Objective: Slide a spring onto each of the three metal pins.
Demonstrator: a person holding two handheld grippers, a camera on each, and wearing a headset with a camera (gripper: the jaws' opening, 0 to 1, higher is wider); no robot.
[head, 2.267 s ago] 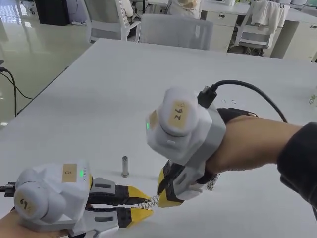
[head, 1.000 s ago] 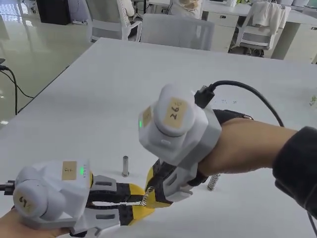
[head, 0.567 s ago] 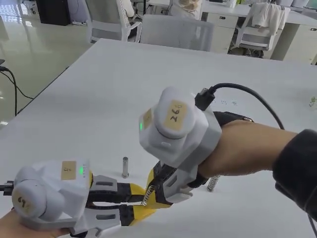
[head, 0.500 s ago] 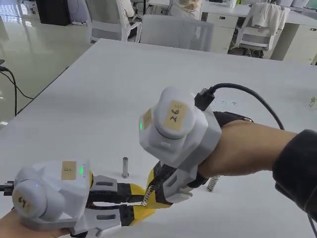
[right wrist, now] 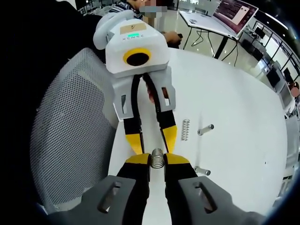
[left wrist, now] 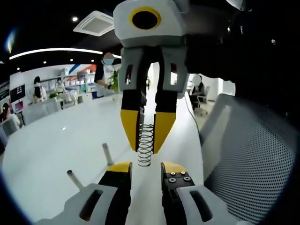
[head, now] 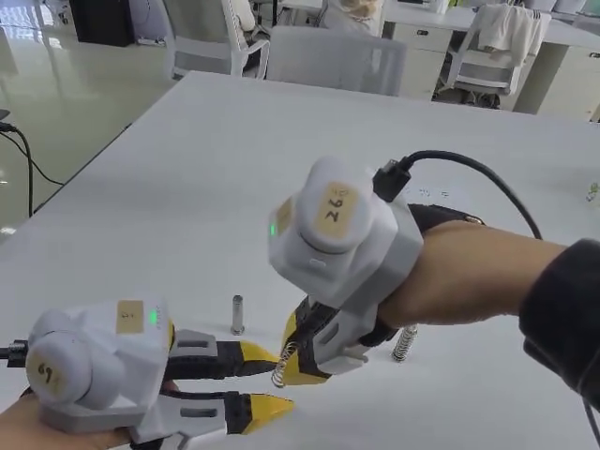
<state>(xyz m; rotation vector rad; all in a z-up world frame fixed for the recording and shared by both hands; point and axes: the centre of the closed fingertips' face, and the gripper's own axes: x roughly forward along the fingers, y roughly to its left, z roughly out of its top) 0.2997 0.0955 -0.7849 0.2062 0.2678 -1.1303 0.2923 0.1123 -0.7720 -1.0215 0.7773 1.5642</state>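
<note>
Clamping a coiled wire spring (left wrist: 146, 145) between yellow wedge tips, the right gripper (left wrist: 146, 137) faced the left gripper (left wrist: 147, 168), whose jaws stood apart just below the spring. A cylindrical metal pin (head: 237, 314) stood upright on the smooth white table (head: 234, 169), with a second spring (right wrist: 185, 130) lying nearby. Grey chairs (head: 333, 58) stood beyond. A sticker (head: 336, 208) read "26".
</note>
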